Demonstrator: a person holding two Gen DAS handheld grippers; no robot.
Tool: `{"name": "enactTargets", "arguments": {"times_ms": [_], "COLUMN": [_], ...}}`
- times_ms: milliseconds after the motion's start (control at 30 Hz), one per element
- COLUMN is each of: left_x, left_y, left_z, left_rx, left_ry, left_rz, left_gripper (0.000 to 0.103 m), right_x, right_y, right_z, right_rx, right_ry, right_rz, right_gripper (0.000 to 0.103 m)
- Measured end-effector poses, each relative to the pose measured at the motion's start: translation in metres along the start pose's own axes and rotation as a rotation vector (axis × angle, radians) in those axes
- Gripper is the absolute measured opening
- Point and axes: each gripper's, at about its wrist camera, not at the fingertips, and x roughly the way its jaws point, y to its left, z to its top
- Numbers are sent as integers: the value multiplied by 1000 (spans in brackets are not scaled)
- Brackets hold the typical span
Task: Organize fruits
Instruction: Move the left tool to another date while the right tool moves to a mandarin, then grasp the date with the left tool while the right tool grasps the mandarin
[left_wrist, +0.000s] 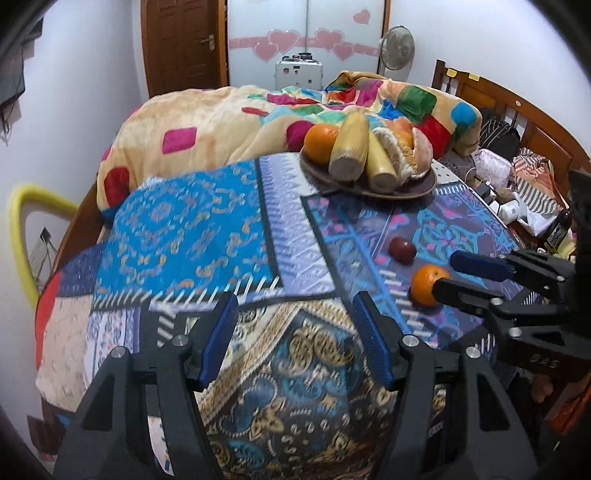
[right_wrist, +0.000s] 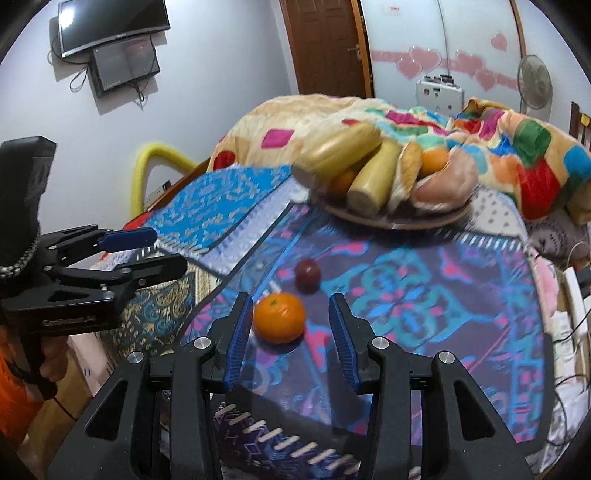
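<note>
- Fruit is spread over a patterned cloth (right_wrist: 424, 295) on a bed: a loose orange (right_wrist: 279, 317) lies at the near side, and a dark red plum-like fruit (right_wrist: 307, 275) is seen just beyond it, at about 1 o'clock from the orange, near but apart.
- A brown plate (right_wrist: 424, 221) is set at the far edge of the cloth, at 12 o'clock from the loose fruit and well apart from it; it is piled with another orange (left_wrist: 321, 142), pale yellow corn-like cobs (left_wrist: 351, 147) and bread rolls (left_wrist: 417, 151).
- The right gripper (right_wrist: 290, 339) is held over the cloth with its blue pads (right_wrist: 236, 347) parted; the loose orange is seen ahead between the tips, nearer the left pad, and no pad is seen pressing on it.
- The left gripper (left_wrist: 295, 339) is held with its jaws about half apart and nothing is gripped; only cloth is seen between them.
- In the left wrist view the right gripper is seen at 3 o'clock, its tips just beside the loose orange.
- A colourful checked blanket (left_wrist: 221, 125) is bunched behind the plate, at 12 o'clock.
</note>
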Motion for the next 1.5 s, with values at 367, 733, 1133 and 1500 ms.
{"name": "enactTargets", "arguments": {"times_ms": [367, 733, 1133, 1500], "left_x": [6, 51, 71, 64], "left_y": [-16, -71, -85, -84], "left_z": [3, 26, 37, 49], "left_rx": [8, 91, 129, 129], "left_ry": [15, 66, 74, 31], "left_rz": [-74, -128, -120, -140], "left_gripper": [64, 54, 33, 23], "right_x": [-3, -49, -40, -32], "right_y": [-11, -75, -92, -86], "right_z": [-4, -5, -14, 5], "right_rx": [4, 67, 76, 33], "right_ry": [-13, -81, -72, -95], "right_rz": [-13, -147, -144, -138], "right_gripper": [31, 31, 31, 31]}}
